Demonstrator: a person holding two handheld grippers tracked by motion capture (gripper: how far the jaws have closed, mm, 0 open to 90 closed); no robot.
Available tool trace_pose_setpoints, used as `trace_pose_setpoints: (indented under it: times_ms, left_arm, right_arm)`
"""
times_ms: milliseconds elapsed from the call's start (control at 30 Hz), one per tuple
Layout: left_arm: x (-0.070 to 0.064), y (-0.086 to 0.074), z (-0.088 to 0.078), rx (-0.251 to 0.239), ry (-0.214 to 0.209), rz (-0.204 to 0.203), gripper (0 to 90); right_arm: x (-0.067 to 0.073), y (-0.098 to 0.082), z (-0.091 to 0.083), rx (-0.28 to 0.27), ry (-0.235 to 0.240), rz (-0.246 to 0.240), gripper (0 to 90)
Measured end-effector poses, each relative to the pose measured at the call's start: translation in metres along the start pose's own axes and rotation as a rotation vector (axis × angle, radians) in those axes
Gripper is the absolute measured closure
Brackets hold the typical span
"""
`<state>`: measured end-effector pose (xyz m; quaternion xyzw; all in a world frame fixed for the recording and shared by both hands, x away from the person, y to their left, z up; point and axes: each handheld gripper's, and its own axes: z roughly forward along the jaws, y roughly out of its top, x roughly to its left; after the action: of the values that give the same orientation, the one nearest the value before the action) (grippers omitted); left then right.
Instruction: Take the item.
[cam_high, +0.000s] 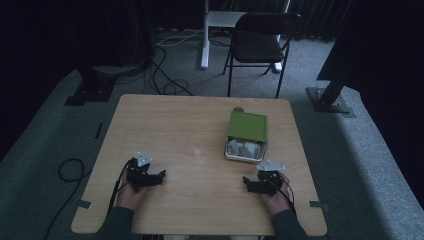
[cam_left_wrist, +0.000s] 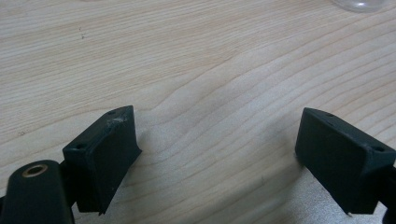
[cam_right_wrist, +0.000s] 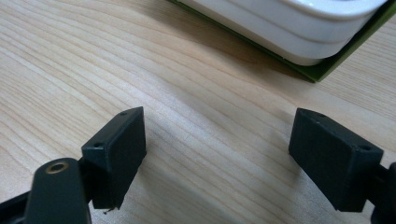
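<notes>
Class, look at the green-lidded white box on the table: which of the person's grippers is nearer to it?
Right. The right gripper rests on the table just in front of the box; the left gripper rests well off to the box's left. Both stand open and empty.

Counted one wooden table (cam_high: 165, 120), one white box (cam_high: 243, 152) with one green lid (cam_high: 247, 126) on it, and at least two pale lumps inside; exact number unclear. One small clear item (cam_high: 198, 151) mid-table. Two grippers: left gripper (cam_high: 161, 175), right gripper (cam_high: 246, 181). One black chair (cam_high: 260, 42) behind.
</notes>
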<state>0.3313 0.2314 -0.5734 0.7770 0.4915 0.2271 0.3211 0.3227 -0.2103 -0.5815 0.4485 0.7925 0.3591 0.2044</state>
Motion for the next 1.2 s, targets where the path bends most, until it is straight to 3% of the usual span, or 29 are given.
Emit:
trace_pose_setpoints:
  times_ms: [433, 633, 800, 1200]
  left_arm:
    - [0.000, 0.000, 0.000, 0.000, 0.000, 0.000, 13.8]
    - [0.000, 0.000, 0.000, 0.000, 0.000, 0.000, 13.8]
    - [0.000, 0.000, 0.000, 0.000, 0.000, 0.000, 13.8]
    - [0.000, 0.000, 0.000, 0.000, 0.000, 0.000, 13.8]
  right_arm:
    - [0.000, 0.000, 0.000, 0.005, 0.008, -0.008, 15.9]
    - [0.001, 0.001, -0.003, 0.014, 0.016, -0.013, 22.8]
    - [0.004, 0.002, -0.003, 0.020, 0.016, -0.016, 23.4]
    - [0.011, 0.009, -0.018, -0.026, 0.042, -0.053, 34.7]
